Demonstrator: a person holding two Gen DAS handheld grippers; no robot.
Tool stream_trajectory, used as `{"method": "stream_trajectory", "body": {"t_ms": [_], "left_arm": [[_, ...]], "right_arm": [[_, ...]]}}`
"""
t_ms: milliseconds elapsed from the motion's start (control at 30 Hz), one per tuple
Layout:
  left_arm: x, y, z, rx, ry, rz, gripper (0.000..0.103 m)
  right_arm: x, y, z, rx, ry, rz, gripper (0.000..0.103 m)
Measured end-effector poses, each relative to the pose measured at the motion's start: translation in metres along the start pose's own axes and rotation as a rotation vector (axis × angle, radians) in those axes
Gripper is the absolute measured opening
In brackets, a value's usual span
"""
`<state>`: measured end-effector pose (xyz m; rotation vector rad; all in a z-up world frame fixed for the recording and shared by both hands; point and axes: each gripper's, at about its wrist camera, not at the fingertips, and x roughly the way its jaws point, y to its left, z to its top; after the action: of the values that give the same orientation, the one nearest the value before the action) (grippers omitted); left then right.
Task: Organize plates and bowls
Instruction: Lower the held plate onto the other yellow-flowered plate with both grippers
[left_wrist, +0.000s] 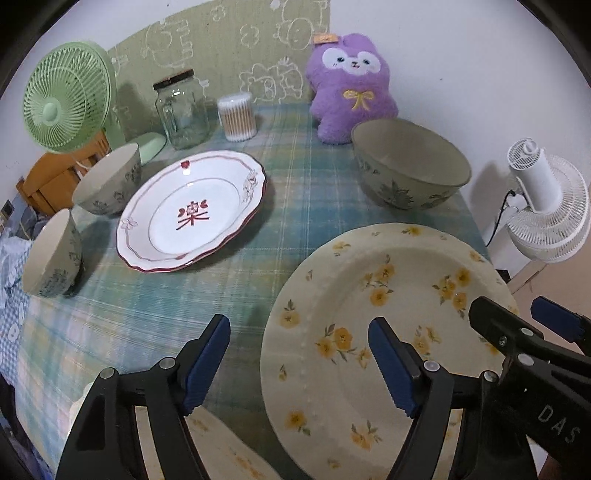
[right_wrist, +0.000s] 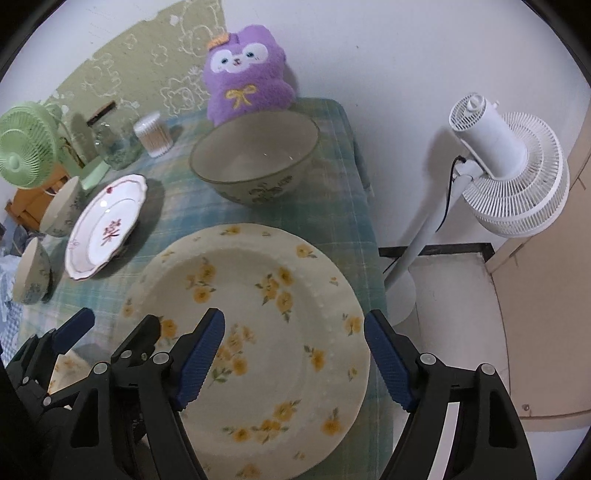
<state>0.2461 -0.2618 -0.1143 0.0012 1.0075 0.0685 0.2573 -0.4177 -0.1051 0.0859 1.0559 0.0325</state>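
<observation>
Yellow-flower plate (right_wrist: 258, 325): we find it flat on the checked tablecloth (left_wrist: 295, 177), at the near right corner of the table, close to the right edge.
Right gripper (right_wrist: 294, 363): jaws apart, nothing between the pads; we see one finger over the plate's middle and the other over its right rim.
Left gripper (left_wrist: 299, 363): also spread wide and empty; one finger hangs over the plate's left half, the other over bare cloth beside it.
Second flowered plate (left_wrist: 221, 443): only a sliver shows under the left gripper, near the table's front edge.
Large bowl (right_wrist: 255, 158): we note it just behind the yellow-flower plate, upright, with a purple plush toy (right_wrist: 245, 74) behind it.
Red-trimmed plate (left_wrist: 192, 210): to the left, well apart; seems to sit on another like it.
Small bowls (left_wrist: 109, 179): two along the left edge, tilted on their sides.
Back row: glass jar (left_wrist: 181, 110), tub of cotton swabs (left_wrist: 238, 116), green fan (left_wrist: 64, 96).
Off the table: white fan (right_wrist: 509, 173) standing to the right.
</observation>
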Motion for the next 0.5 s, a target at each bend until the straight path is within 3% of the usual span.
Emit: {"method": "stream_trajectory", "body": {"t_ms": [300, 500], "left_arm": [[0.022, -0.002, 0.000, -0.032, 0.071, -0.013, 0.058], [0.023, -0.006, -0.001, -0.023, 0.083, 0.029, 0.055]], "right_arm": [[0.026, -0.009, 0.003, -0.010, 0.050, -0.023, 0.073], [0.037, -0.017, 0.000, -0.011, 0.096, -0.018, 0.062]]}}
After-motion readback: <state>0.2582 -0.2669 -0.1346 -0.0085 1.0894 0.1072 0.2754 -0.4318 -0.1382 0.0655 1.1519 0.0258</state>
